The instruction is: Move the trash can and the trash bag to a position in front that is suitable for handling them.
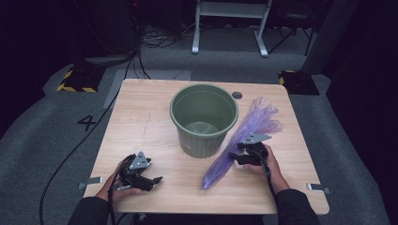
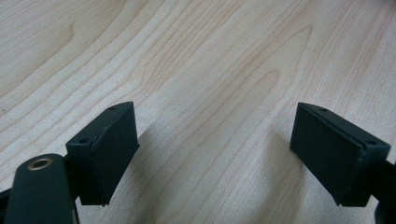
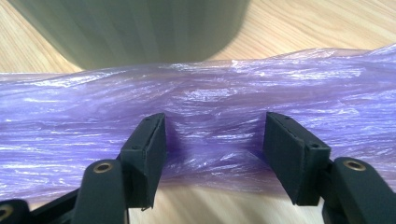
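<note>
- Centrally, a long purple plastic bag (image 1: 244, 140) lies crumpled on the wooden bench (image 1: 150, 117), stretched diagonally just right of a green bin (image 1: 204, 119) and touching its side.
- Right tool (image 1: 237, 156) sits at the bag's middle; in the right gripper view its jaws straddle a bunched fold of the bag (image 3: 210, 116), not yet pinching it.
- Left tool (image 1: 157, 179) rests near the bench's front-left edge, well apart, jaws spread wide over bare wood.

the table (image 1: 141, 122) is evenly lit from above while the room around it lies dark; the green bin (image 1: 204, 119) throws only soft shadow, and its wall blurs close up.
</note>
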Available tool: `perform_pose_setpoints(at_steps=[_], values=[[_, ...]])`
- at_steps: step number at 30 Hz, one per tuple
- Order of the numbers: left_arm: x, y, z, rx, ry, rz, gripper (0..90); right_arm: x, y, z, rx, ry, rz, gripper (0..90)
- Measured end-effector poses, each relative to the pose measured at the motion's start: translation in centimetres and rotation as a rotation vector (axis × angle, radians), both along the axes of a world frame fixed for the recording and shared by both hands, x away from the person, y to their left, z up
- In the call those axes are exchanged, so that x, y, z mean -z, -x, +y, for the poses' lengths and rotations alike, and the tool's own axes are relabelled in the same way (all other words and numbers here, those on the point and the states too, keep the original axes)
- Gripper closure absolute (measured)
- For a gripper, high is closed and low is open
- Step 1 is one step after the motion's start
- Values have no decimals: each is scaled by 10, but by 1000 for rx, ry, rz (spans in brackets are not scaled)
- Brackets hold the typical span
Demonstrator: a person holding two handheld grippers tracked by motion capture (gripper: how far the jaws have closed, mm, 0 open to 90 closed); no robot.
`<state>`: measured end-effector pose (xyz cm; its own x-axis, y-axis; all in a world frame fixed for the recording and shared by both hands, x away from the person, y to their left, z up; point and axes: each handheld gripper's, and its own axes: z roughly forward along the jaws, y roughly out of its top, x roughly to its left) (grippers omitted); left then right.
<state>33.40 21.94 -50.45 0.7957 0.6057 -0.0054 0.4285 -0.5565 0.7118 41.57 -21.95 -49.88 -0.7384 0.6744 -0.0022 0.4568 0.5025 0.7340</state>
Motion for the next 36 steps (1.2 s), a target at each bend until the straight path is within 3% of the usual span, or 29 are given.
perform_pose_setpoints(at_steps=[9, 15, 20, 24, 27, 32, 36], values=[[0, 0, 0, 1, 0, -1, 146, 0, 18, -18, 59, -8, 2, 346], [0, 0, 0, 1, 0, -1, 146, -11, 35, -29, -14, -28, -42, 265], [0, 0, 0, 1, 2, 0, 146, -19, 48, -32, -53, -50, -80, 265], [0, 0, 0, 2, 1, 0, 147, -20, 57, -26, -104, -59, -93, 256], [0, 0, 0, 1, 2, 0, 146, -20, 65, -13, -175, -56, -107, 247], [0, 0, 0, 2, 2, 0, 146, -18, 68, 2, -211, -24, -118, 236], [0, 0, 0, 4, 3, 0, 145, -12, 61, 13, -220, -6, -98, 222]])
